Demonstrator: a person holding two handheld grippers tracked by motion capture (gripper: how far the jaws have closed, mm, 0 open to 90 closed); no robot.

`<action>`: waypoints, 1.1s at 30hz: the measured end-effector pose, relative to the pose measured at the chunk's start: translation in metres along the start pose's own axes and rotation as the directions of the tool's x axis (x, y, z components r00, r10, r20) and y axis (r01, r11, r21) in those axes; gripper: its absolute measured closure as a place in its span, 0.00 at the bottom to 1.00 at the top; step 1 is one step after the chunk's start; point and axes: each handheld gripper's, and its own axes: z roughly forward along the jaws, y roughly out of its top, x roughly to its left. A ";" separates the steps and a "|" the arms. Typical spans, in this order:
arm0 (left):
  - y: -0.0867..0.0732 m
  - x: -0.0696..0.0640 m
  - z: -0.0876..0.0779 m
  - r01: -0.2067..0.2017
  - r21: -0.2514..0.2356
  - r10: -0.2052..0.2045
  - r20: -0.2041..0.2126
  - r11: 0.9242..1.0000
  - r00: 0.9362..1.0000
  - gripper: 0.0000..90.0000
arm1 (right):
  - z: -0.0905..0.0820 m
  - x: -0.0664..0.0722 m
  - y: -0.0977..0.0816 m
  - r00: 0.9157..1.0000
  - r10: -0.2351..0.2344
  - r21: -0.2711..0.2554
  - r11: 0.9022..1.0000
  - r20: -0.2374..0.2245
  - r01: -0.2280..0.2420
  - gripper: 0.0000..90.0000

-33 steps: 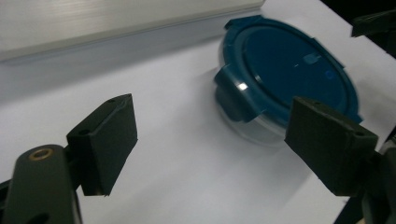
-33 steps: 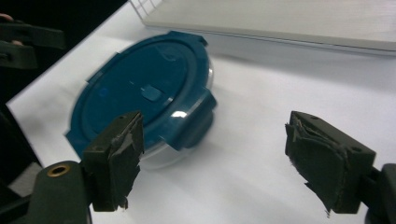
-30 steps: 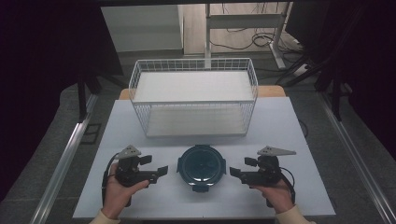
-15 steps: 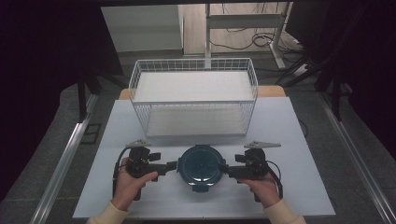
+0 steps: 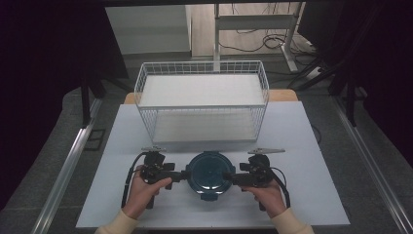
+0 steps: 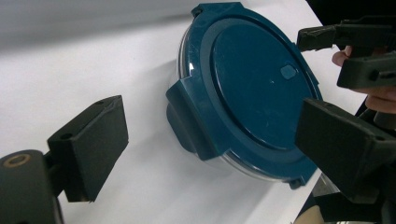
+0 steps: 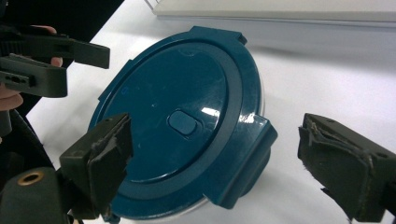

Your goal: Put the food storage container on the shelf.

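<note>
My left gripper (image 5: 184, 174) and right gripper (image 5: 228, 176), jaws wide, flanking the round blue-lidded container (image 5: 210, 172) on the white table (image 5: 302, 146), wire basket (image 5: 202, 100) behind

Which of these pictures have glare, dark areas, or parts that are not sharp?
High view: the surroundings are nearly black, while the white table is evenly lit. Left gripper view: the far table edge is blurred; the blue lid is sharp. Right gripper view: small bright glare spots sit on the lid near its centre tab.

Left tool (image 5: 184, 174) and right tool (image 5: 226, 176), tips facing inward (jaws spread), both hand-held
</note>
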 end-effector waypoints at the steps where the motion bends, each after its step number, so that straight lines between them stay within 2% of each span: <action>1: 0.000 0.001 0.002 0.001 0.006 -0.001 0.005 1.000 1.000 0.11 | 0.001 0.000 0.000 1.000 0.003 0.004 1.000 0.003 -0.003 0.10; 5: 0.002 0.004 0.011 0.025 0.024 -0.026 0.030 0.999 0.999 0.11 | 0.006 -0.001 -0.002 1.000 0.015 0.011 1.000 0.009 -0.015 0.09; 10: 0.003 0.005 0.022 0.026 0.055 -0.027 0.027 0.998 0.999 0.11 | 0.009 -0.003 -0.003 0.999 0.038 0.019 0.999 0.006 -0.038 0.08; 13: 0.003 0.007 0.028 0.039 0.068 -0.041 0.031 0.997 0.999 0.11 | 0.012 -0.006 -0.004 0.998 0.066 0.020 0.998 -0.006 -0.066 0.08; 18: 0.001 0.010 0.035 0.059 0.087 -0.065 0.074 0.994 0.995 0.12 | 0.016 -0.009 -0.007 0.994 0.103 0.033 0.994 -0.019 -0.103 0.07; 23: -0.001 0.015 0.039 0.091 0.097 -0.101 0.108 0.991 0.989 0.13 | 0.022 -0.012 -0.011 0.985 0.160 0.058 0.986 -0.060 -0.157 0.07; 30: -0.004 0.010 0.039 0.079 0.113 -0.094 0.141 0.990 0.985 0.22 | 0.024 -0.011 -0.013 0.969 0.223 0.060 0.974 -0.109 -0.218 0.17; 33: -0.003 0.009 0.039 0.084 0.117 -0.099 0.132 0.990 0.986 0.22 | 0.024 -0.010 -0.015 0.973 0.216 0.055 0.976 -0.075 -0.213 0.24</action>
